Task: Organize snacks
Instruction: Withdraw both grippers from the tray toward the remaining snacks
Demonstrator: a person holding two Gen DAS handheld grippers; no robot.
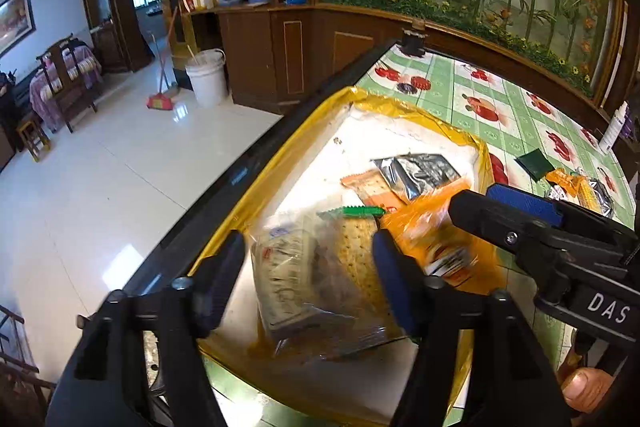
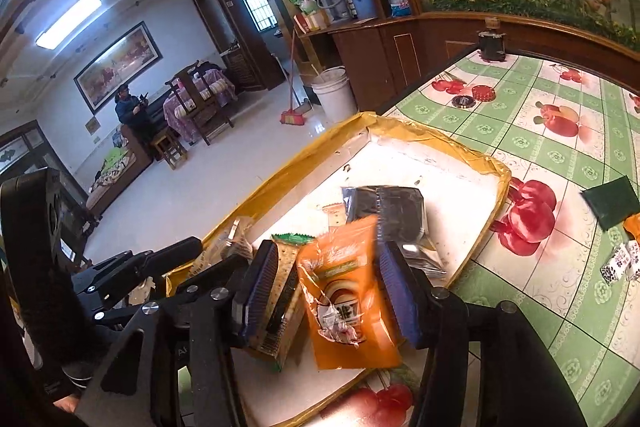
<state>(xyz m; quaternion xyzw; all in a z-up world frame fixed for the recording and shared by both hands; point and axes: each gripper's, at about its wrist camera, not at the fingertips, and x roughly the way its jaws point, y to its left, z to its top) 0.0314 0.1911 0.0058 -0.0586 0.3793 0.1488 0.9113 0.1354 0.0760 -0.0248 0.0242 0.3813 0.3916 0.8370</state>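
A yellow-rimmed white tray [image 1: 288, 147] [image 2: 440, 139] lies at the table's left edge and holds several snack packets. My left gripper [image 1: 310, 275] hangs open over its near end. A clear cracker packet [image 1: 288, 275] and a green-sealed cracker packet [image 1: 356, 247] lie between its fingers, apart from the left pad. My right gripper [image 2: 330, 287] [image 1: 476, 197] is open over the tray. A blurred orange packet [image 2: 348, 291] [image 1: 436, 239] hangs loose between its pads. The green-sealed packet [image 2: 286, 279] leans by its left finger. A silver-black foil packet [image 2: 384, 211] [image 1: 416, 175] lies further in.
The fruit-print tablecloth [image 2: 560, 131] runs right of the tray. On it lie a green square [image 2: 612, 207] [image 1: 534, 163], more loose snacks [image 1: 580, 187] [image 2: 624, 259], a white bottle [image 1: 614, 127] and a black object [image 2: 492, 45] at the far corner. The floor drops off left of the table edge.
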